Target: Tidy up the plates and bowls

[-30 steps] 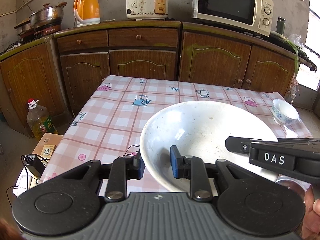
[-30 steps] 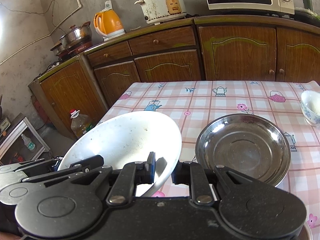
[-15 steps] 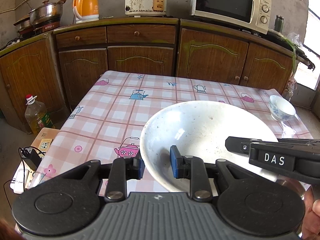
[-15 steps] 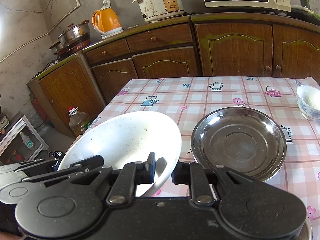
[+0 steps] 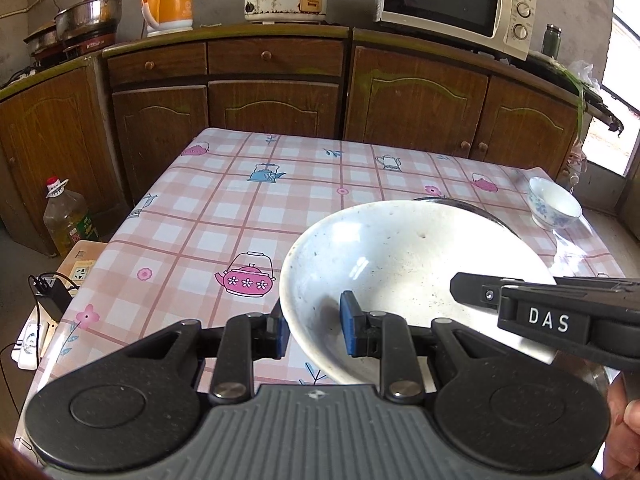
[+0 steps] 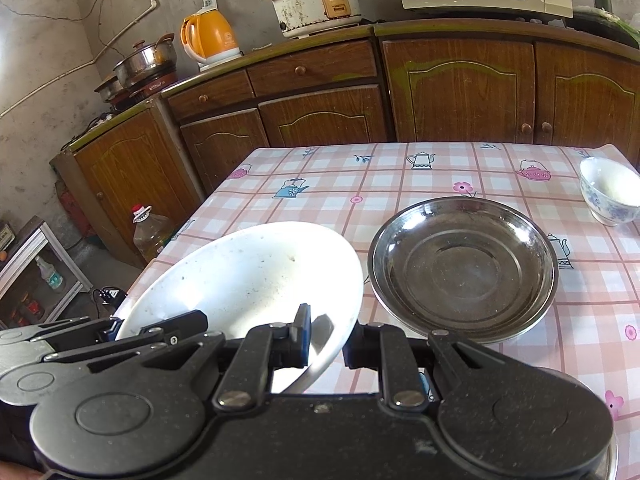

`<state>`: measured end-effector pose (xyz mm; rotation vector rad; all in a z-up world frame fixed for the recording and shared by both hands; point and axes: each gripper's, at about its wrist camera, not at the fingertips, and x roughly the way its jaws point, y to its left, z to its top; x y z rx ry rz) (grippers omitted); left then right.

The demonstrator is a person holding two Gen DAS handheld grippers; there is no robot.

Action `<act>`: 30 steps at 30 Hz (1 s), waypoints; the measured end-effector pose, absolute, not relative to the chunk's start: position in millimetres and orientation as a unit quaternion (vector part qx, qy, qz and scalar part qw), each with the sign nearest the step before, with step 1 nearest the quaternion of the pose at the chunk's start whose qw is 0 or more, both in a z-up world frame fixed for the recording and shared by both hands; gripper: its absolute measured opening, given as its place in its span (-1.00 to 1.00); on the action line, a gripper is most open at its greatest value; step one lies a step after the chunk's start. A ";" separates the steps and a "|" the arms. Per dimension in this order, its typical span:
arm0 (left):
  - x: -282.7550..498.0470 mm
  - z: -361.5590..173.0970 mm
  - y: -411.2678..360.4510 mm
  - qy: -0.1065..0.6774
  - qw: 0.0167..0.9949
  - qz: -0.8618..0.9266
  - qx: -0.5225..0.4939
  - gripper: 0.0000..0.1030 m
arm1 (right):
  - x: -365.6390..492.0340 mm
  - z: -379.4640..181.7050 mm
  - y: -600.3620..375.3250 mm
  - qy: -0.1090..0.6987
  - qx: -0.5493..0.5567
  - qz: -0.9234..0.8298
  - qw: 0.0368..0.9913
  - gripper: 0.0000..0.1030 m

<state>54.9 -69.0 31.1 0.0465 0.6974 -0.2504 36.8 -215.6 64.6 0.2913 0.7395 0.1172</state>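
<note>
The table (image 6: 400, 184) is covered with a pink-and-white checked cloth (image 5: 224, 216) printed with teapots and small flowers. Two items rest directly on it — a round steel plate (image 6: 464, 264) near the middle of the right wrist view, and a small white bowl with a blue floral pattern (image 6: 610, 192) towards the far right corner. Plate and bowl stand apart, with bare cloth between them. The left half of the table carries nothing else.
</note>
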 end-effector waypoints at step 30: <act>36.3 23.0 -80.5 0.356 0.923 -0.145 0.022 -0.51 | 8.6 57.8 -230.9 0.368 0.142 0.045 0.918 -0.60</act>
